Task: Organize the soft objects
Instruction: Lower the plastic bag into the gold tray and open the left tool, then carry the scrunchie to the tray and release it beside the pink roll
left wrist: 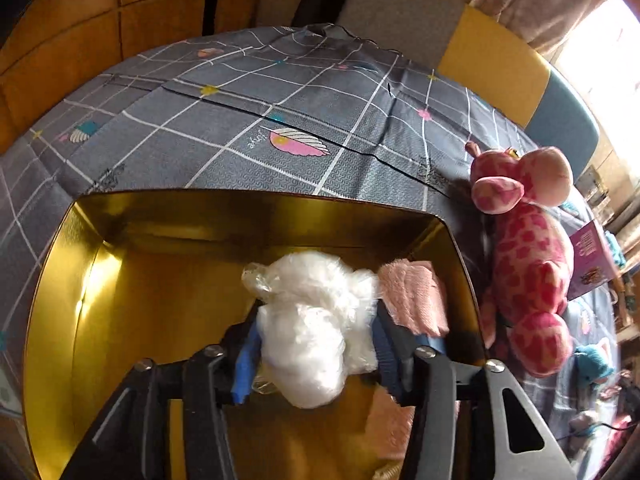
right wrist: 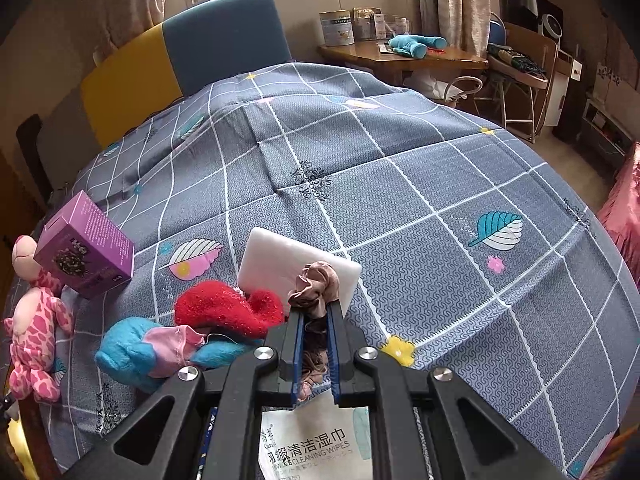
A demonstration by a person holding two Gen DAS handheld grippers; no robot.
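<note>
A white fluffy bundle in clear plastic (left wrist: 312, 320) sits between the blue pads of my left gripper (left wrist: 316, 308), which press on both its sides. It hangs over the open gold tin box (left wrist: 60, 280). A pink fluffy cloth (left wrist: 412, 296) lies inside the box at its right wall. My right gripper (right wrist: 314, 312) is shut on a brown satin scrunchie (right wrist: 314, 284), low over the bed. Just beyond it stand a white foam block (right wrist: 280, 264), a red fuzzy piece (right wrist: 224, 308) and a blue and pink plush (right wrist: 128, 348).
A pink giraffe plush (left wrist: 528, 248) lies on the grey checked bedcover (right wrist: 440, 200) beside the box's right side, next to a purple carton (right wrist: 86, 246). A wipes pack (right wrist: 312, 440) lies under my right gripper. A wooden side table (right wrist: 460, 58) with a blue toy stands behind the bed.
</note>
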